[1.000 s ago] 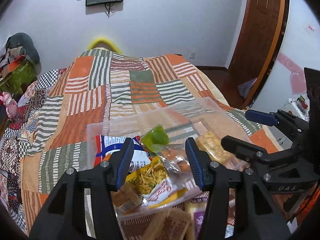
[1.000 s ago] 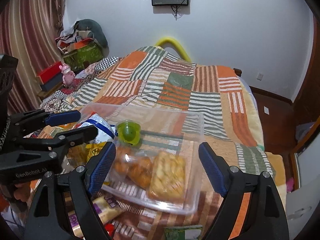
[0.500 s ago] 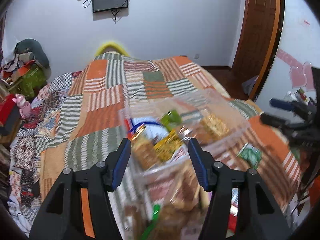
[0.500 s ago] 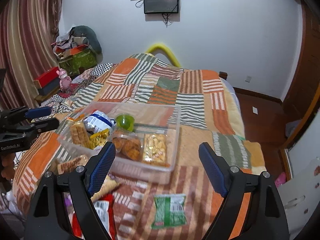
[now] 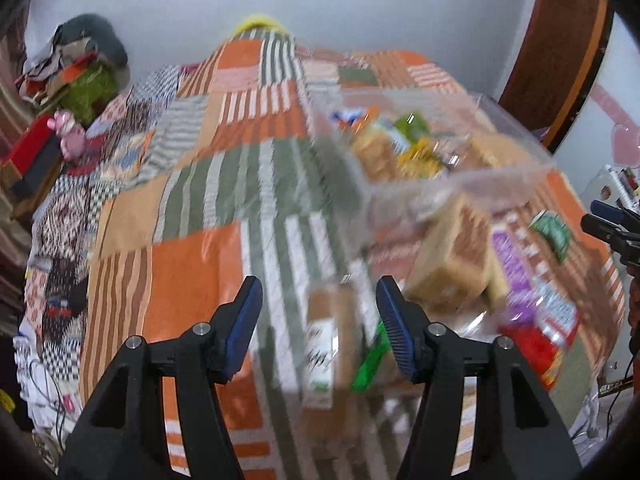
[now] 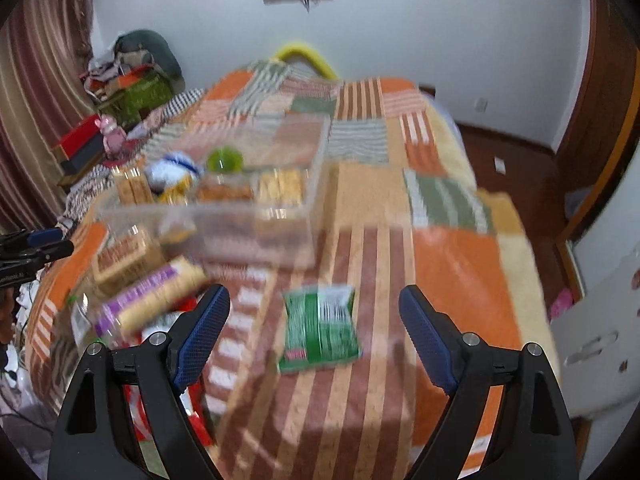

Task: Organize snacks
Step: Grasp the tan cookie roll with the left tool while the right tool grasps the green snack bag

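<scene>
Clear bin (image 6: 224,216): on the bed, toward its left side, holding wafer packs, a blue-white bag, a green cup (image 6: 225,159) and biscuit packs.
Green packet (image 6: 320,328): flat on the bedspread (image 6: 452,264), between the right tool's fingers and below them.
Loose snacks: purple-yellow pack (image 6: 156,296) and brown wafer box (image 5: 456,256) just beside the bin.
Right tool (image 6: 314,332): spread wide, empty.
Left tool (image 5: 318,312): open, empty, above a slim brown box (image 5: 324,344).

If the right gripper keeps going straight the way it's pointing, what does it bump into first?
Most likely the green snack packet, lying flat on the bedspread right between the open right gripper's jaws. The clear box sits farther back. The picture is blurry, so depth is a guess.
</scene>
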Demonstrator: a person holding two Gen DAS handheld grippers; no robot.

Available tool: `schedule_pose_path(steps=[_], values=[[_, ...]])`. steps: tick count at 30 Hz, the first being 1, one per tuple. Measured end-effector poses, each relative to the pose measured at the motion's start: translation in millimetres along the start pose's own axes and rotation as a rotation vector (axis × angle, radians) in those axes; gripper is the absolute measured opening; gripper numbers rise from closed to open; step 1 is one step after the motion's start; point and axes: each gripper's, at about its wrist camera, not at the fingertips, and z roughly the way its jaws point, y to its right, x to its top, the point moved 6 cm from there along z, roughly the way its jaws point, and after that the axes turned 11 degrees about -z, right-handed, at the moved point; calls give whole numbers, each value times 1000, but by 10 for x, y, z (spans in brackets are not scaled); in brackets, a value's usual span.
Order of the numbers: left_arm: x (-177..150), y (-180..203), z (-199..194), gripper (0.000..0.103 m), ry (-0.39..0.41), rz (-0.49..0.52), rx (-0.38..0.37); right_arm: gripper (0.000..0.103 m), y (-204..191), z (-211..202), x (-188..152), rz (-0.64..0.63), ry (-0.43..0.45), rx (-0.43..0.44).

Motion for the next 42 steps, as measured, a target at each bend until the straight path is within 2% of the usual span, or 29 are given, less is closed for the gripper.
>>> schedule_pose_path(steps=[7, 12, 15, 19, 23, 25, 27, 33, 42], values=[[-360, -120, 271, 59, -90, 2, -5, 85, 8, 156, -315, 29, -73, 21], [-457, -110, 437, 59, -122, -6, -7, 85, 87, 227, -333, 60, -83, 16], [-449, -134, 469, 57, -114, -29, -28, 83, 113, 283, -305, 67, -85, 12], [-460, -131, 445, 37, -121, -19, -43, 70, 92, 354, -282, 58, -94, 12], [-461, -138, 440, 37, -115, -26, -42, 62, 36, 412, -270, 34, -97, 5], [-457, -148, 435, 36, -115, -35, -42, 48, 2, 431, -265, 13, -101, -6], [-449, -166, 426, 36, -118, -43, -33, 45, -9, 430, -263, 4, -102, -15], [-416, -217, 325, 36, -107, -59, -25, 43, 43, 319, -271, 43, -75, -16], [-171, -206, -20, 36, -22, -81, -33, 43, 88, 63, -139, 53, -6, -15]])
